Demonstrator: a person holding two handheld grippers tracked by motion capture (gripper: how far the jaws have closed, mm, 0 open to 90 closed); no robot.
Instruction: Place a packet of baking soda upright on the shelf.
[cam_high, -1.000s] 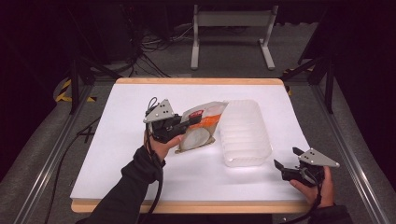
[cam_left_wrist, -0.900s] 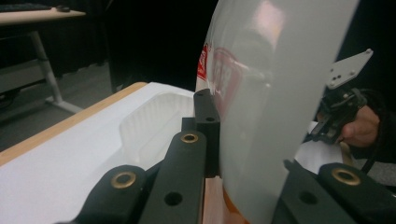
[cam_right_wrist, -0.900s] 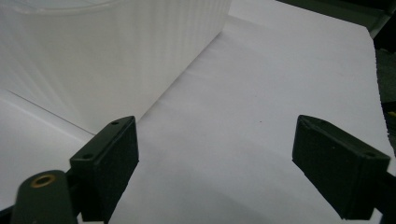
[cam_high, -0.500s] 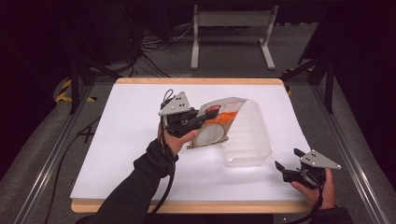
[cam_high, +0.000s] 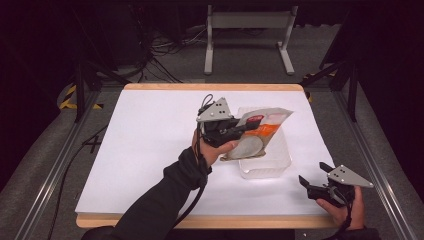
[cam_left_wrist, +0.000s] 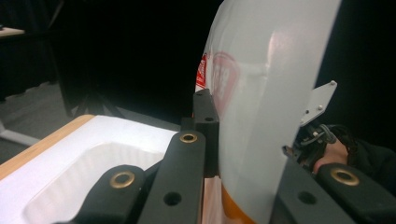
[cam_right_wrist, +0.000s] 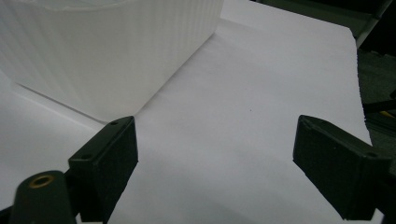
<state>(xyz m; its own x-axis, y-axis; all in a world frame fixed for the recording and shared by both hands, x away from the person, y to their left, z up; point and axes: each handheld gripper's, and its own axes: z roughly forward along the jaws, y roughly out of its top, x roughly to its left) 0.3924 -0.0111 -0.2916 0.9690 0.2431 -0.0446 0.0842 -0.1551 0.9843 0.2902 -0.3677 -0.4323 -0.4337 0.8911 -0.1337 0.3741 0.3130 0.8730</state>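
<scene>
From the high view, a white-covered desk (cam_high: 150, 150) with a wooden edge is sitting in a dark room, a metal stand on the grey floor behind it. The left claw (cam_high: 239, 131) is clamping a glossy white-and-orange pouch (cam_high: 260, 132) above a clear ribbed plastic tray (cam_high: 270, 165). The right claw (cam_high: 314, 181) is resting near the desk's right front corner.

In the left gripper view, the pouch (cam_left_wrist: 261, 107) is standing pinched between black jaws.

In the right gripper view, the jaws are gaping wide, gripping nothing, beside the tray (cam_right_wrist: 102, 51).
</scene>
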